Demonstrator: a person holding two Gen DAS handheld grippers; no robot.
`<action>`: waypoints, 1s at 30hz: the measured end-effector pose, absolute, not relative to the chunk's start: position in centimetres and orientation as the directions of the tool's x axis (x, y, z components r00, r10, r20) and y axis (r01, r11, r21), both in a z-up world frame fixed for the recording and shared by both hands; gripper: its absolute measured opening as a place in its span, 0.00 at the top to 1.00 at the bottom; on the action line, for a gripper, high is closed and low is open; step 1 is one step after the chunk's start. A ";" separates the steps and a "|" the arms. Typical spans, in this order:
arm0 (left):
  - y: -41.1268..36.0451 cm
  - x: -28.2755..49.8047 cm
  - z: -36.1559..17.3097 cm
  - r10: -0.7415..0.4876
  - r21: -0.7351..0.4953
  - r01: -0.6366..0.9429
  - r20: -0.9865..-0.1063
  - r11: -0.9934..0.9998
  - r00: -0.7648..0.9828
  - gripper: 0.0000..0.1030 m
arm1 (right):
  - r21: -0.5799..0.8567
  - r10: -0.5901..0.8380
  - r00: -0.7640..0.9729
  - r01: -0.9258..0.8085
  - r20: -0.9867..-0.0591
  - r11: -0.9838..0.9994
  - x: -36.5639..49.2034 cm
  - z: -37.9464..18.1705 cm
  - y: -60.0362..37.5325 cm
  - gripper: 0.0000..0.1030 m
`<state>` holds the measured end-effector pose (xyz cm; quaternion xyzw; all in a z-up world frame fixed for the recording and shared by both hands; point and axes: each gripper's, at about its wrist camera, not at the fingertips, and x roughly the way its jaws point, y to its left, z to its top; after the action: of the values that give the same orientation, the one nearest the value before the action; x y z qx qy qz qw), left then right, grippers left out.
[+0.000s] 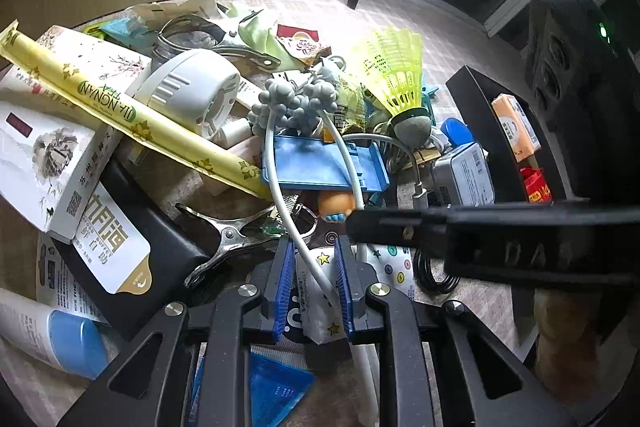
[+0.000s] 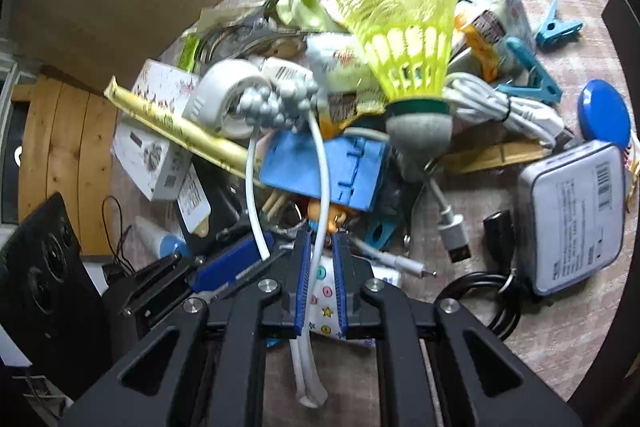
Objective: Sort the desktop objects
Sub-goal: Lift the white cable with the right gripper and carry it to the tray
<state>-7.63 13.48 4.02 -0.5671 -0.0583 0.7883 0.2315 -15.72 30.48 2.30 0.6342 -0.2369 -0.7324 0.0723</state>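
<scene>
Down in the clutter, both grippers are narrowed onto a white looped cord topped with a cluster of grey beads (image 1: 294, 103). The left gripper (image 1: 315, 287) has one strand of the white cord (image 1: 316, 267) running between its blue pads, which stand close on either side of it; whether they truly pinch it is hard to tell. The right gripper (image 2: 322, 285) has its blue pads nearly together with the other strand (image 2: 318, 227) passing between them. The cord arches over a blue plastic tray (image 1: 320, 163) in the middle of the pile. Just behind it a yellow shuttlecock (image 2: 408, 39) stands on its grey cork nose. A long yellow tea packet (image 1: 132, 115) lies slanted across white boxes at the left, and a grey tin (image 2: 572, 215) rests on the cloth to the right, well apart from the cord.
</scene>
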 end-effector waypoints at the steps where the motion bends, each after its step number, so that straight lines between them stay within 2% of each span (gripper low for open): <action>1: 13.4 -7.7 4.0 0.431 -0.356 -0.296 -0.868 -0.887 -0.248 0.82 | 0.434 -0.403 -0.183 -0.191 -0.897 -0.880 -15.7 2.1 30.3 0.88; 5: 13.3 -7.6 3.7 0.426 -0.355 -0.285 -0.872 -0.890 -0.242 0.88 | 0.432 -0.401 -0.182 -0.188 -0.898 -0.882 -15.8 1.6 29.6 0.91; 19: 14.9 -5.9 7.9 0.438 -0.351 -0.300 -0.846 -0.887 -0.306 0.89 | 0.502 -0.455 -0.259 -0.161 -0.852 -0.850 -13.2 5.6 32.1 0.93; 30: 24.2 -4.8 12.8 0.505 -0.356 -0.424 -0.801 -0.833 -0.321 0.89 | 0.527 -0.429 -0.375 -0.212 -0.822 -0.823 -9.5 10.3 42.0 0.93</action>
<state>-4.83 24.22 12.83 -0.5077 -0.0402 0.8116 0.2861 -9.46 41.96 10.34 0.5547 -0.2892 -0.7770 0.0699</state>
